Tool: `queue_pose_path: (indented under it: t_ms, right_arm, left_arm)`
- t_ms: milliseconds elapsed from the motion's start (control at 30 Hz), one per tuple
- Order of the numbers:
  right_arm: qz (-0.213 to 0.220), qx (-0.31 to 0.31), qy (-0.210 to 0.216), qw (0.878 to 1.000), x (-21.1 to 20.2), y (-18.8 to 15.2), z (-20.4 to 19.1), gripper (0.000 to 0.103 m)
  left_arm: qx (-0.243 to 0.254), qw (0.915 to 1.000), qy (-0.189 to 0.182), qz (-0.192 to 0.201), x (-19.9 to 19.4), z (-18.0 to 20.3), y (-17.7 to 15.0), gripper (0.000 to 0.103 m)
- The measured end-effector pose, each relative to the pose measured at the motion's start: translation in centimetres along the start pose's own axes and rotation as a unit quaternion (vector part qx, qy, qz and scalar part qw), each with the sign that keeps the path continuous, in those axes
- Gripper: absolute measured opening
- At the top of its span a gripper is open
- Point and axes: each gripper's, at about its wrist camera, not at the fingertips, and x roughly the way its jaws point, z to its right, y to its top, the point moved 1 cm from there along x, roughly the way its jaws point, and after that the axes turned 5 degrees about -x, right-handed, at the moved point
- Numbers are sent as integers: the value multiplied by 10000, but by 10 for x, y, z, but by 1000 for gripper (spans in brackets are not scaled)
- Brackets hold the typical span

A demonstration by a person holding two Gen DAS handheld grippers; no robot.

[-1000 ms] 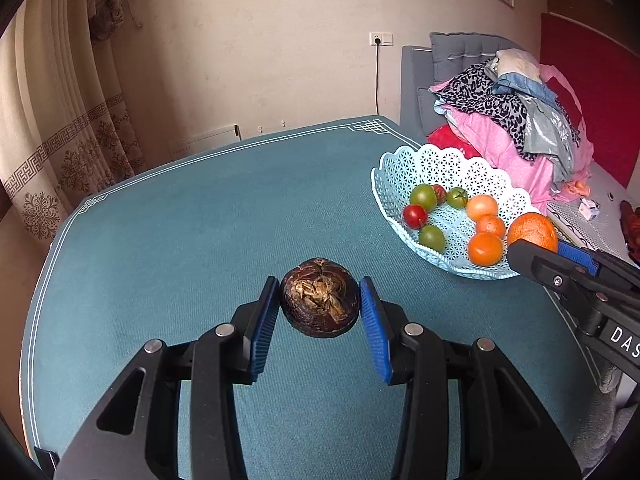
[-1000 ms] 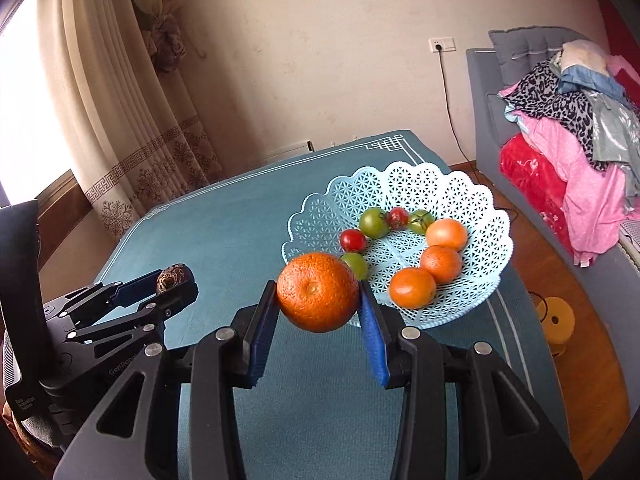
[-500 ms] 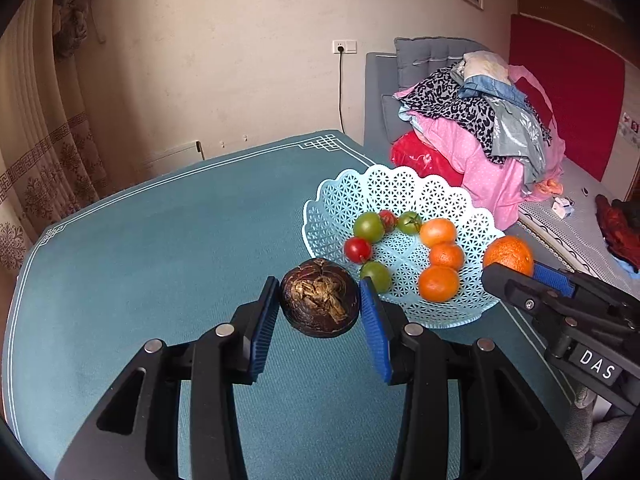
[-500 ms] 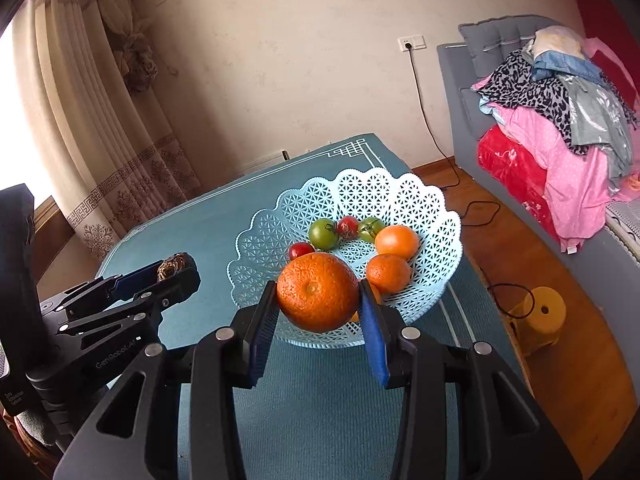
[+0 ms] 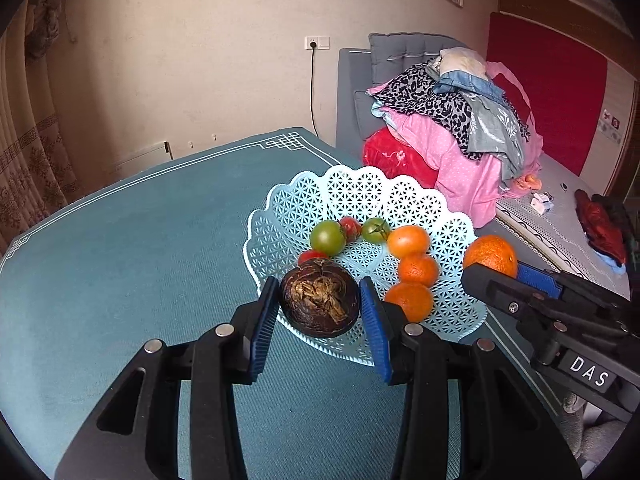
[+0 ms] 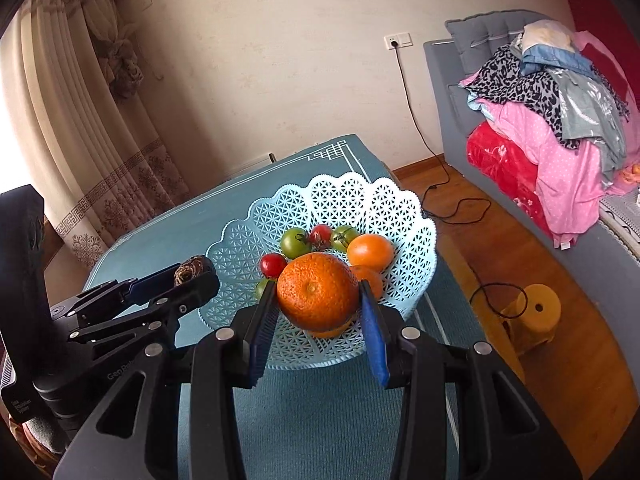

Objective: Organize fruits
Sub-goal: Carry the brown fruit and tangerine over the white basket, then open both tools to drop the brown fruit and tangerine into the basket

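Observation:
My left gripper [image 5: 320,304] is shut on a dark brown mangosteen [image 5: 319,300] and holds it over the near left rim of the pale blue lattice basket [image 5: 352,192]. My right gripper [image 6: 318,300] is shut on a large orange [image 6: 318,291] and holds it over the near rim of the basket [image 6: 352,196]. The basket holds green tomatoes [image 5: 327,237], red tomatoes [image 6: 273,264] and smaller oranges [image 5: 408,241]. The right gripper with its orange [image 5: 490,255] shows at the right of the left wrist view. The left gripper with the mangosteen [image 6: 188,272] shows at the left of the right wrist view.
The basket stands on a teal tablecloth [image 5: 140,248] near the table's right edge. A grey sofa piled with clothes [image 5: 452,120] stands beyond. A yellow object [image 6: 530,314] and a black cable [image 6: 452,208] lie on the wooden floor. Curtains [image 6: 80,132] hang at the left.
Both grippers have moved toward the basket with their fruit. The mangosteen and the orange now hang over its near rim. Both grips are unchanged.

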Motion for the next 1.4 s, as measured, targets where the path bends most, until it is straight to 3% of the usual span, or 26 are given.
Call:
queue_pose_path:
  t_ms: [233,333,533,600,933,1333,1400]
  right_arm:
    - [-63,4,-15,10000,8,1,3,40]
    - [-48,-11,-7,10000,10,3,2,40]
    - [-84,-99,40,9999,18,8,-4,40]
    - [-102,-138,50,9998,22,10,-7,40]
    - [-219,-272,65,9994,40,18,-17,40]
    - [-74,-156,28,9998,29,13,-13,49]
    - [-52,-120,16,9999,25,11,-13,56]
  left_arm:
    - [-32,10000,-80,-47,9,1,-1,44]
    - [-91,9999,-46,43,6,-2,1,60]
    - [-78,9998,128,137,0,-11,2,62]
    - [-42,9996,228,184,-3,-13,0,71]
    - [-28,9983,543,207,-14,-24,-11,78]
    - [-118,9970,737,184,-16,-31,-17,91]
    - [-61,9965,795,234,-18,-29,-18,93]
